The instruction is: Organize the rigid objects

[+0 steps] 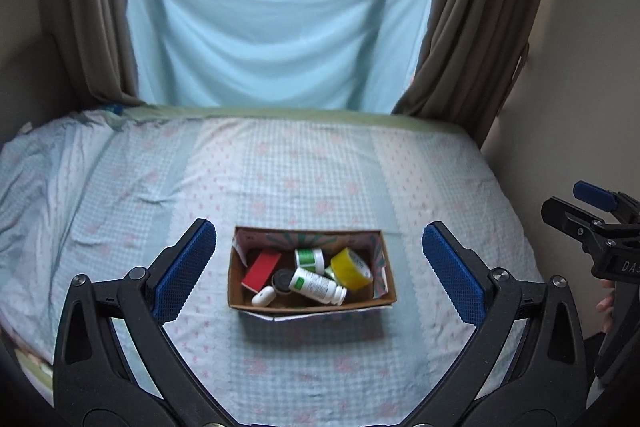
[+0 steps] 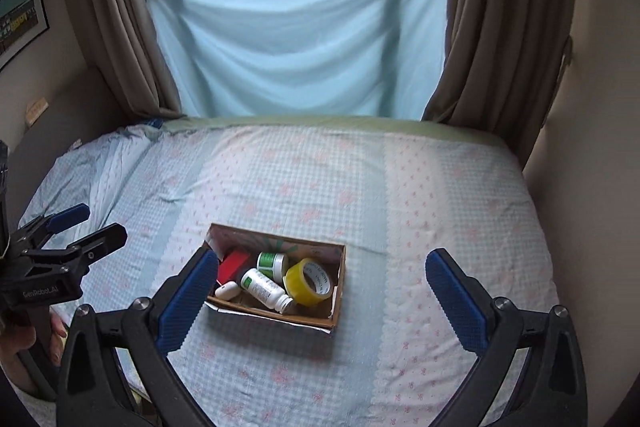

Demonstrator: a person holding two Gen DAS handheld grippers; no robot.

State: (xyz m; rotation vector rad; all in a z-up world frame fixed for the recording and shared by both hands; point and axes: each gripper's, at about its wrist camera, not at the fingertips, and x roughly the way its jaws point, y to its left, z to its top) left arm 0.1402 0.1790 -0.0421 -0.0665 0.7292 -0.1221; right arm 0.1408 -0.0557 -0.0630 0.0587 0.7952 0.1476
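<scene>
A cardboard box (image 1: 384, 301) (image 2: 338, 291) sits on the bed and holds a red block (image 1: 262, 269) (image 2: 233, 263), a yellow tape roll (image 1: 351, 268) (image 2: 309, 282), two white bottles with green labels (image 1: 316, 285) (image 2: 264, 287), a black cap and a small white case (image 1: 263, 296) (image 2: 227, 290). My left gripper (image 1: 318, 271) hovers open in front of the box, with nothing between its fingers. My right gripper (image 2: 320, 301) is open too, near the box's right side, its left finger overlapping the box's left end. Each gripper shows at the edge of the other's view.
The bed (image 1: 320, 167) carries a light blue checked sheet with pink flowers. Brown curtains (image 2: 116, 27) and a hung blue cloth (image 1: 276, 27) back it under a window. A beige wall (image 1: 580, 87) runs along the right. A hand (image 2: 24, 339) holds the left tool.
</scene>
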